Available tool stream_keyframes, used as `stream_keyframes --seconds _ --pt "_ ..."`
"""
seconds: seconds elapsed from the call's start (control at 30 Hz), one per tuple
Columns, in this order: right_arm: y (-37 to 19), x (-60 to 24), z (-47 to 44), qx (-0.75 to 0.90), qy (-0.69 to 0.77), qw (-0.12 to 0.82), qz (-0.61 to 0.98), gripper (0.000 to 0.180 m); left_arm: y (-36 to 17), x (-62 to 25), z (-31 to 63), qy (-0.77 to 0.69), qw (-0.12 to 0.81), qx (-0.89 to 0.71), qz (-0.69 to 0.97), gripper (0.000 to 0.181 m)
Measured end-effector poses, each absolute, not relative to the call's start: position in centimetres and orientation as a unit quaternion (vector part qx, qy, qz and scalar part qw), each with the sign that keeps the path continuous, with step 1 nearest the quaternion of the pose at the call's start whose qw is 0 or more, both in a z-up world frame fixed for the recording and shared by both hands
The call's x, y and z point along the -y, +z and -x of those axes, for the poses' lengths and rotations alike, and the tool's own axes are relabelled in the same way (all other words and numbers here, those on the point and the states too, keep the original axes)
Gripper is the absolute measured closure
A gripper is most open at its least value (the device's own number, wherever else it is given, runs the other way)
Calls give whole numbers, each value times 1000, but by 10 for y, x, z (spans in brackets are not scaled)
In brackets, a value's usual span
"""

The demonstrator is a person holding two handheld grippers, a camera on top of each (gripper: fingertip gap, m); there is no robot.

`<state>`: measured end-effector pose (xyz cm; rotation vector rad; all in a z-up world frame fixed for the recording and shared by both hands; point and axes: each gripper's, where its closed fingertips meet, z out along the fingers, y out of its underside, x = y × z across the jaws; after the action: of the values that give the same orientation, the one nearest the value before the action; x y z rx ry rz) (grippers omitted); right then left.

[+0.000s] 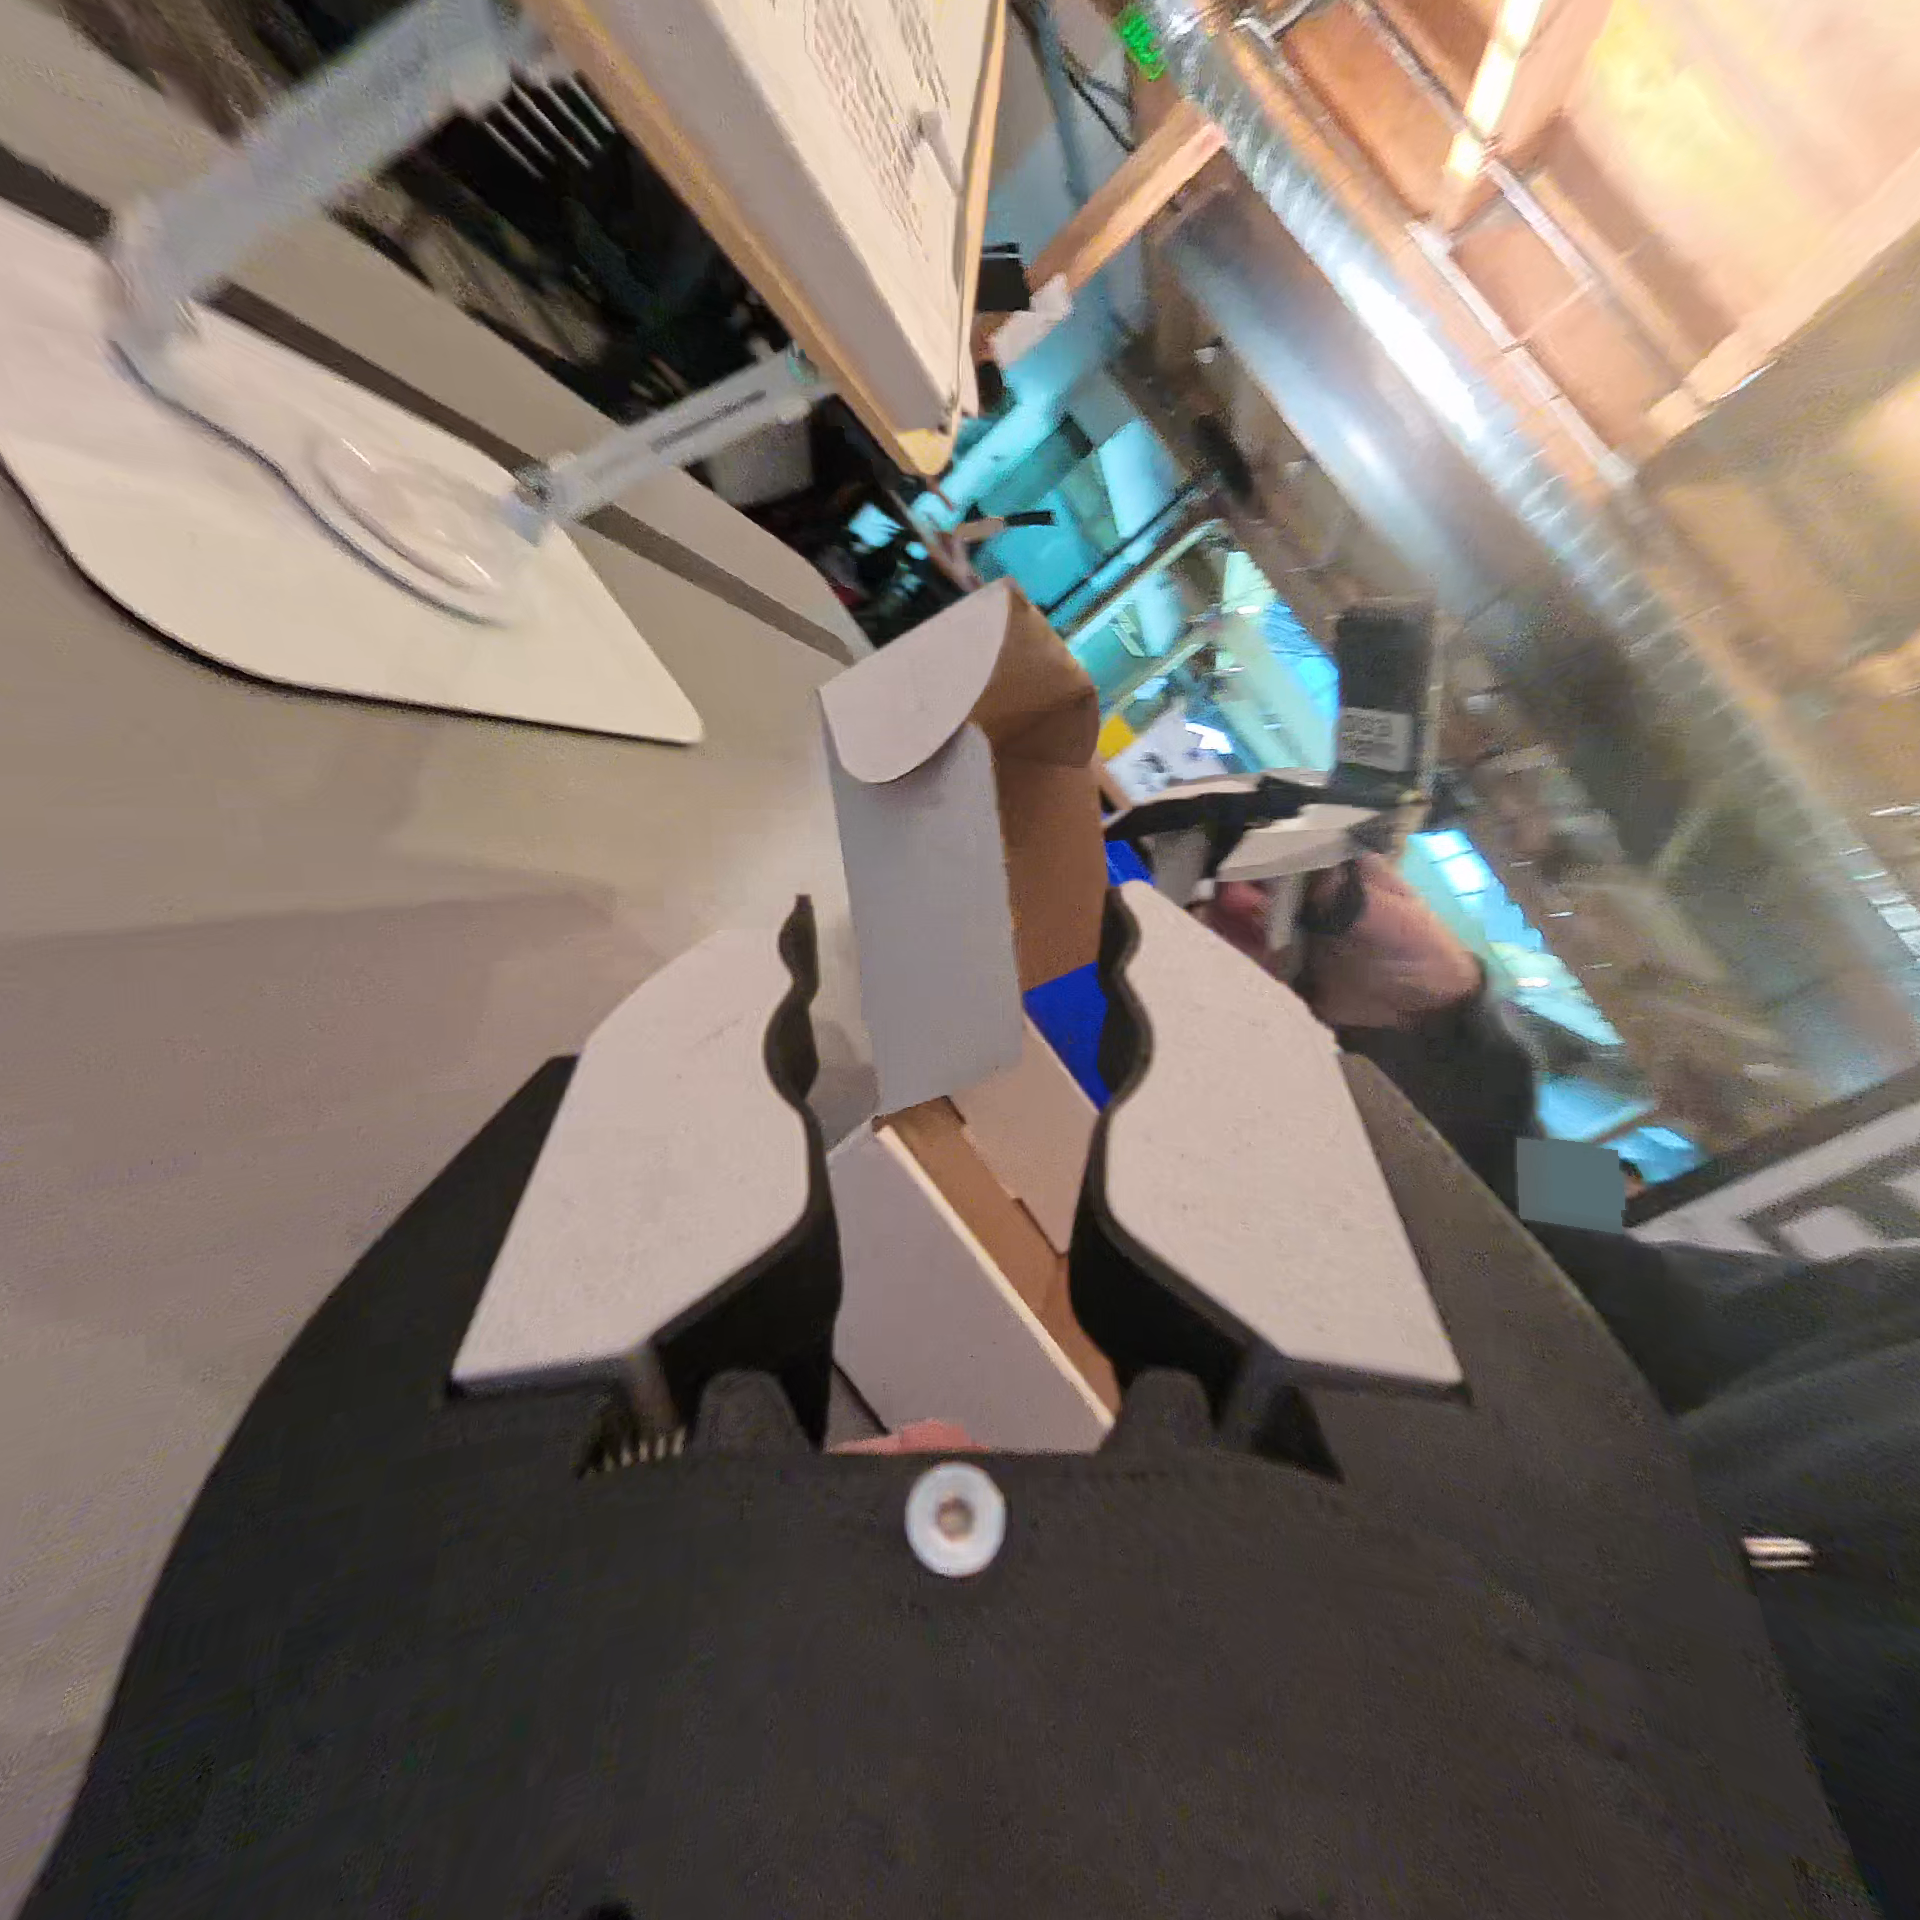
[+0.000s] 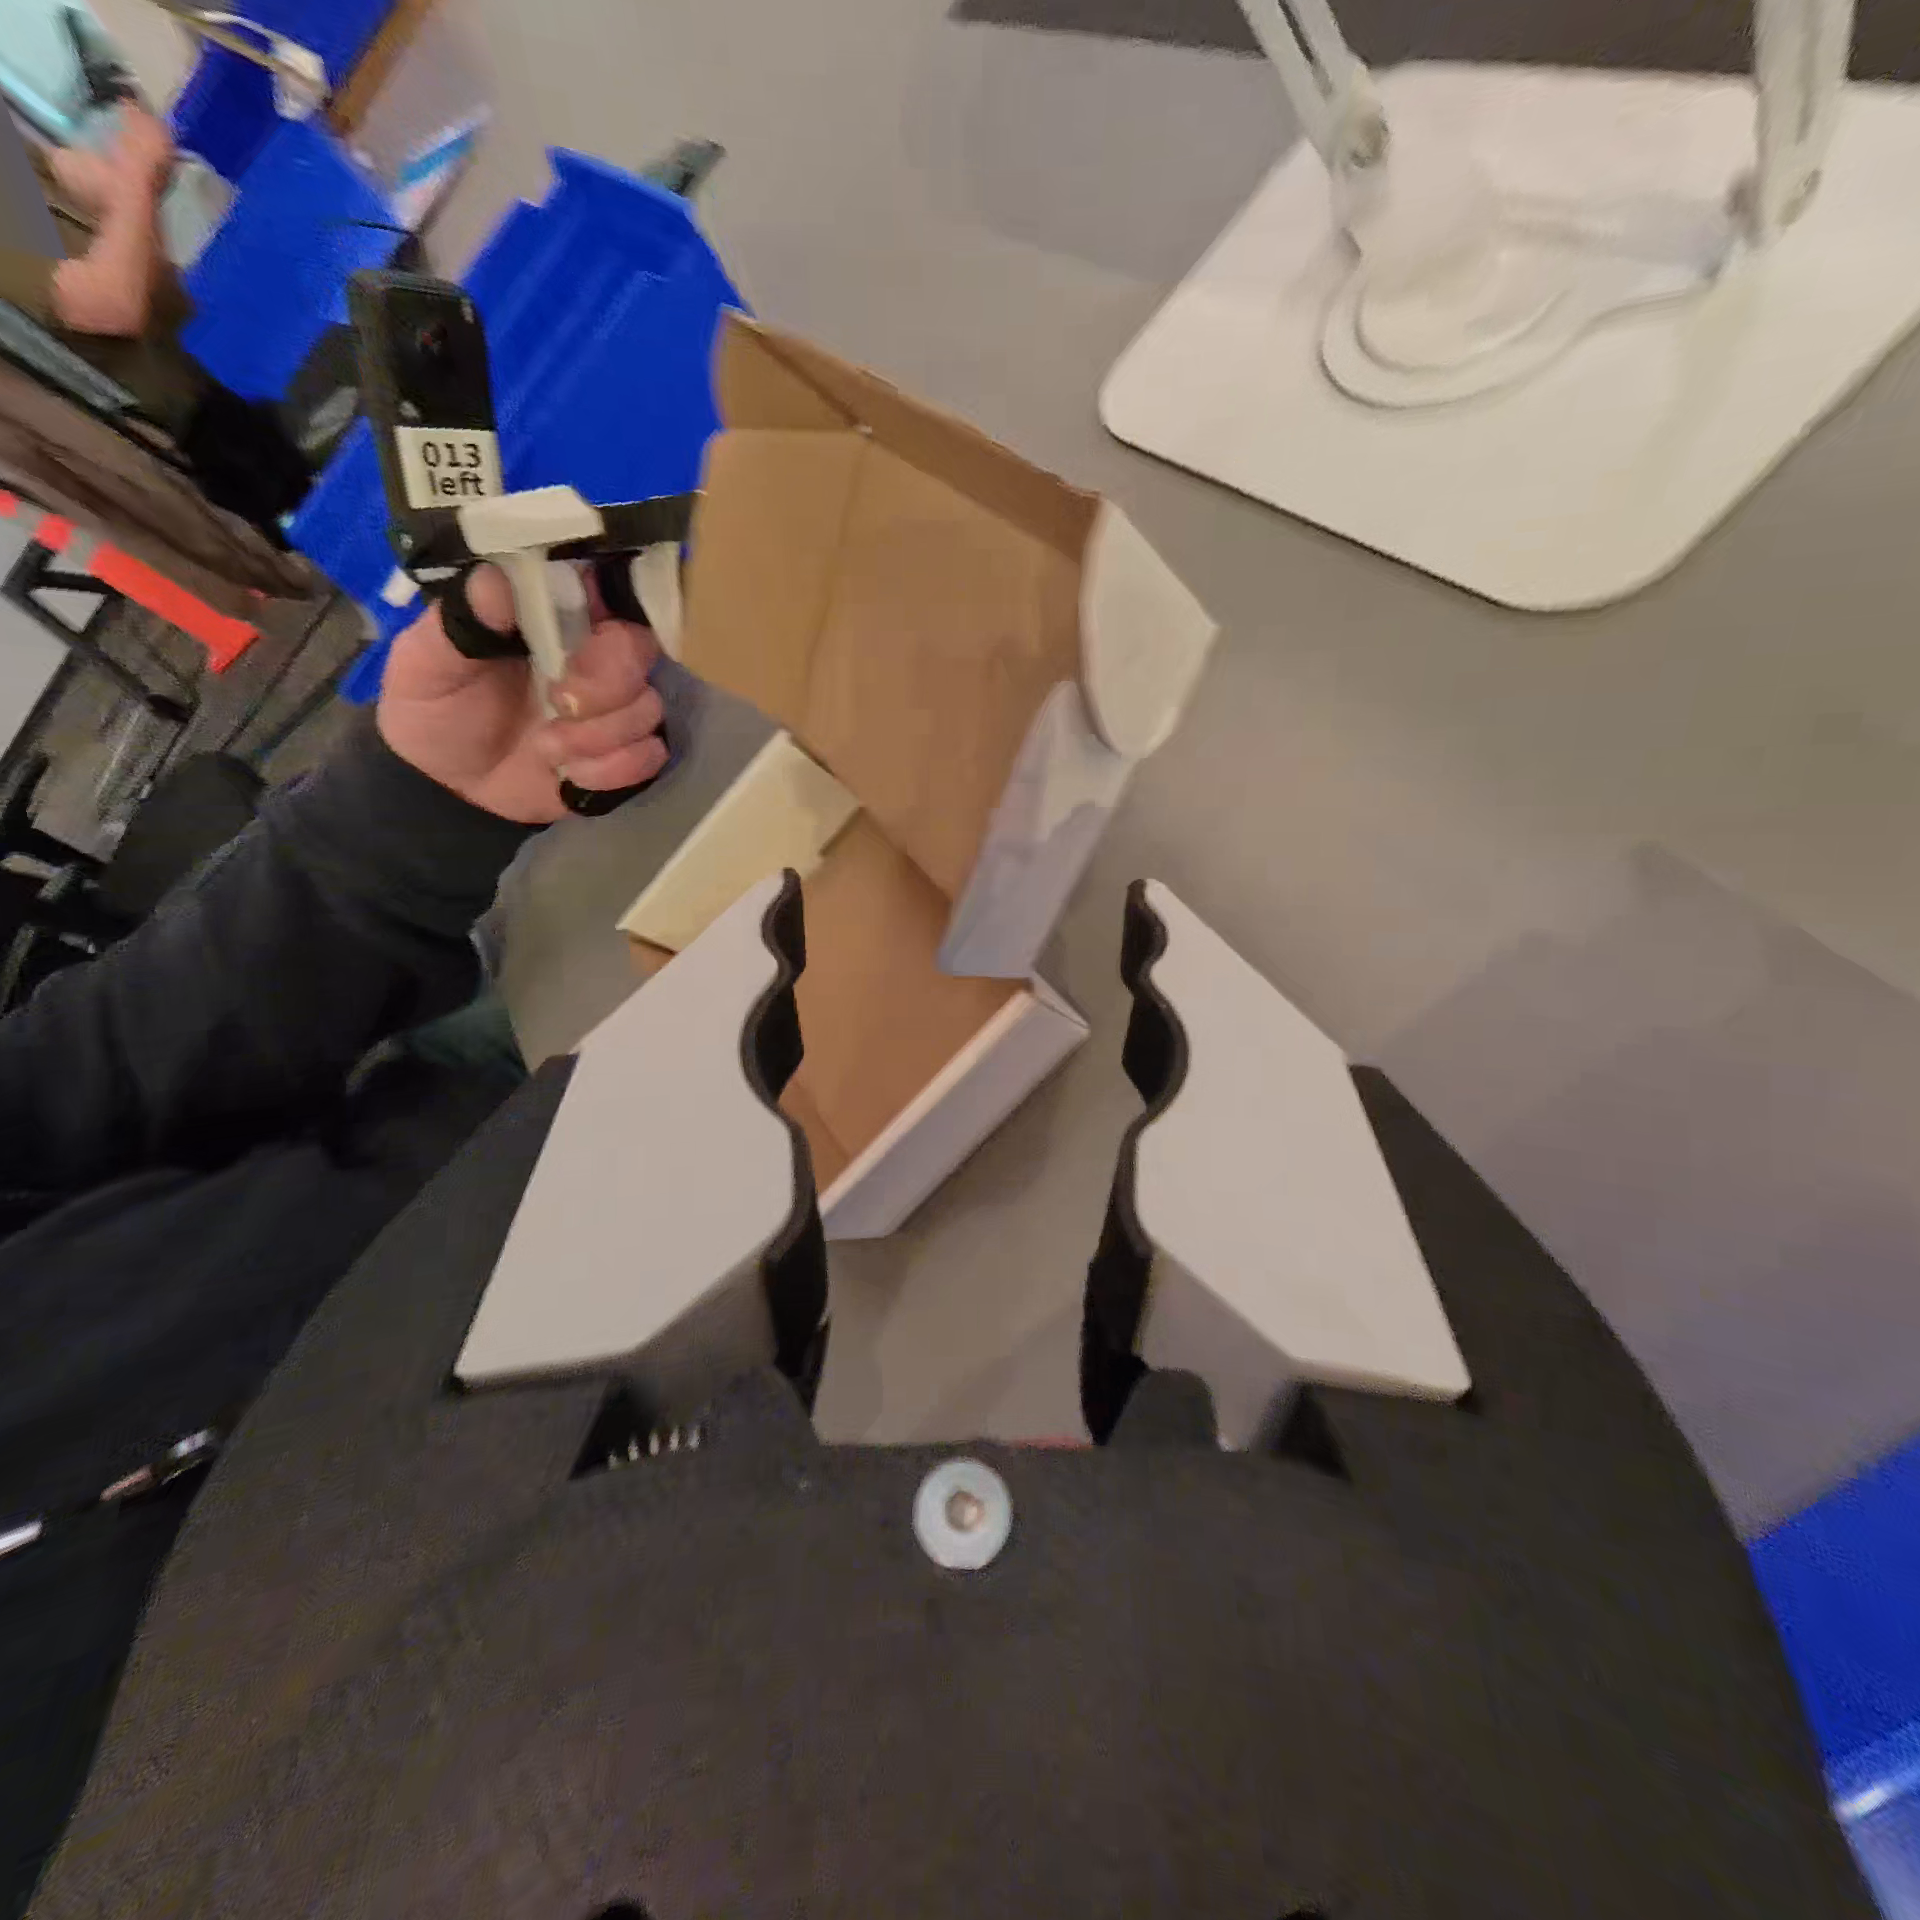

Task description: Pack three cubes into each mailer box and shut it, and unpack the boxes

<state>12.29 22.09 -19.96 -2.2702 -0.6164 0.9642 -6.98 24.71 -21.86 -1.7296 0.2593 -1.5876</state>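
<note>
One mailer box (image 2: pixel 883 665), open, on grey table (image 2: pixel 1455 935) near white stand base (image 2: pixel 1507 436). Left gripper (image 2: pixel 597 582) at box lid; clamped or not, cannot tell. Right gripper (image 2: pixel 966 935) spread, empty, just before box's near corner.

The mailer box (image 2: pixel 894 665) is of cardboard, white outside and brown inside. It is open and is seen empty where its interior shows. The tray (image 2: pixel 935 1122) is tilted, with 1 corner directed toward the right wrist camera. The lid (image 2: pixel 883 582) is raised above the tray, and its rounded white side flap (image 2: pixel 1138 634) is folded outward. In the left wrist view, a white flap (image 1: pixel 925 883) with a rounded tab is seen standing upright.
</note>
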Motion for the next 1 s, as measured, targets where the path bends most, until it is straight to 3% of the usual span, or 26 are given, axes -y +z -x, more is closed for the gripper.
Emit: stream_keyframes --seconds 0.13,0.37,0.47,0.8,1.0 --pt "-224 -235 -123 219 339 271 874 124 -233 -255 48 -681 322 -93 651 133" --pt "-232 -241 -88 186 489 215 825 120 -229 -254 21 -732 254 -140 617 136" --pt "-235 -241 -78 191 520 217 804 127 -225 -254 18 -725 262 -167 615 139" --pt "-233 -224 -76 328 336 366 803 128 -212 -219 15 -502 448 -337 659 141" --pt "-237 -195 -76 408 225 402 788 128 -228 -183 19 -404 484 -386 674 147"
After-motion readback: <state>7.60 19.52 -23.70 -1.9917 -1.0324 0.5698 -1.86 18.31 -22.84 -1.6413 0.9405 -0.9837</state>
